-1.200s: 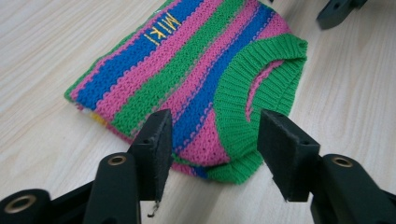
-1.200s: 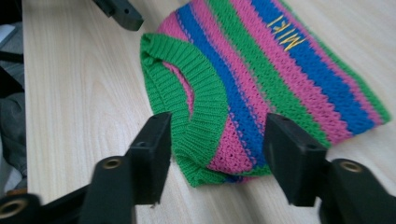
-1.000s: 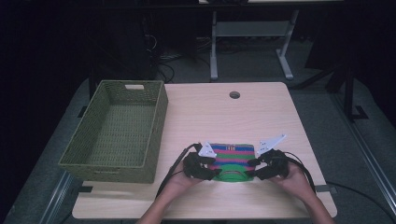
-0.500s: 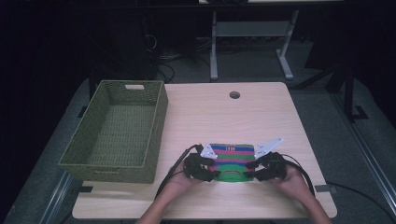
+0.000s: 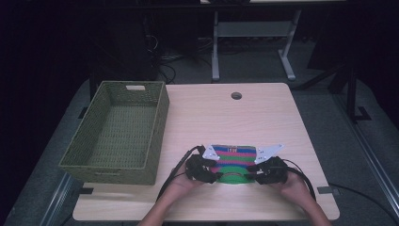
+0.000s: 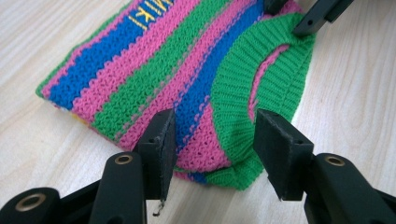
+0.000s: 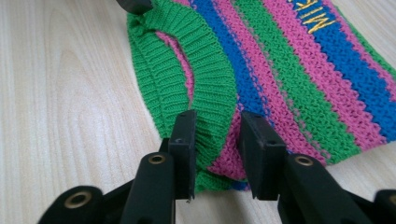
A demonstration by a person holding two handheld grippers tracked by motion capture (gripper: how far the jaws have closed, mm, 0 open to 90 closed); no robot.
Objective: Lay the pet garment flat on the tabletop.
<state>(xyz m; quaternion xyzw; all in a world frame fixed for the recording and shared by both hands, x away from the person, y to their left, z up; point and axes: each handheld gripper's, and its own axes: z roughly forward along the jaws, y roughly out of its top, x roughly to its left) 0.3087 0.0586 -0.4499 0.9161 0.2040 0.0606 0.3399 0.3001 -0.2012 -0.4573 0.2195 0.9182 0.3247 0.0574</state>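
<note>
**Two grippers at the near corners of a striped knit**

Two hands come in from the near edge of the table (image 5: 282, 117), each with a gripper set against the small knitted garment (image 5: 231, 160) that lies flat near the table's near edge, right of the green woven basket (image 5: 117, 136). The knit is striped pink, blue and green, with yellow letters on one blue stripe and a ribbed green collar (image 6: 236, 93) on its near side.

The left gripper (image 5: 203, 168) sits at the garment's near left corner. In the left gripper view its jaws stand well apart, one over the striped cloth and one over the outer edge of the collar, with the corner of the knit between them; whether the pads (image 6: 161, 140) press on the wool I cannot tell for sure, though a gap shows on the collar side. They have opened slightly since the earlier frames.

The right gripper (image 5: 268, 172) sits at the near right corner. Its jaws have just been closing, and in the right gripper view they stand narrower, straddling the ribbed collar edge, which bulges up between them; the left pad (image 7: 186, 140) touches the rib, yet a firm pinch cannot be confirmed.

Compared with a second ago, both hands are in nearly the same place, the garment lies where it did, and the basket has not moved.
</note>
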